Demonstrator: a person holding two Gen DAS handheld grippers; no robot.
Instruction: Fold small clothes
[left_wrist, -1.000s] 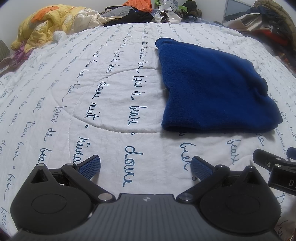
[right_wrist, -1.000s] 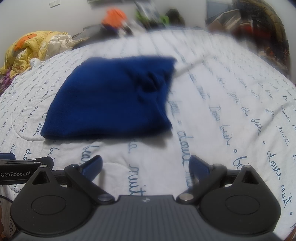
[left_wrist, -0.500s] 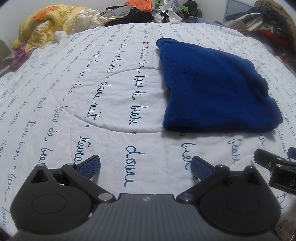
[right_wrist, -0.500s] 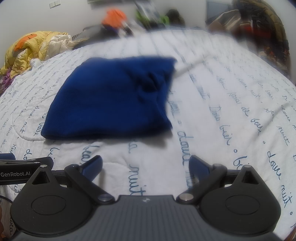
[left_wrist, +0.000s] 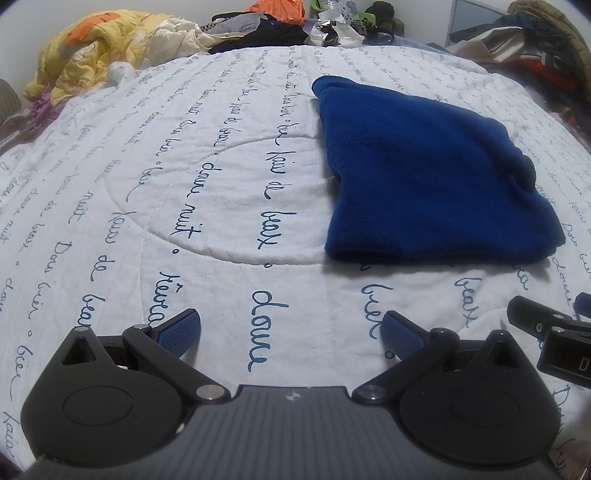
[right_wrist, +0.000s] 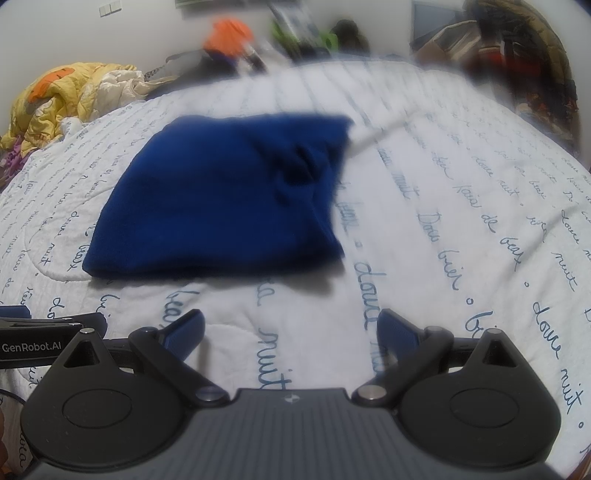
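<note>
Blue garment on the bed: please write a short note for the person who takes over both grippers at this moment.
Left gripper: open, holds nothing, above the white quilt, short of the garment.
Right gripper: open, holds nothing, also short of the garment.
Blue garment: lies folded into a compact shape on the quilt, ahead of both grippers, untouched by either. A small bump shows near its right edge.
Done: the fold looks finished, as far as the views show.
Left: perhaps smooth the bump. A heap of other clothes lies at the far edge of the bed; the next piece may come from there.

Folded garment on the quilt, ahead-right of the left jaws, ahead-left of the right jaws; clothes heap far behind-left.
</note>
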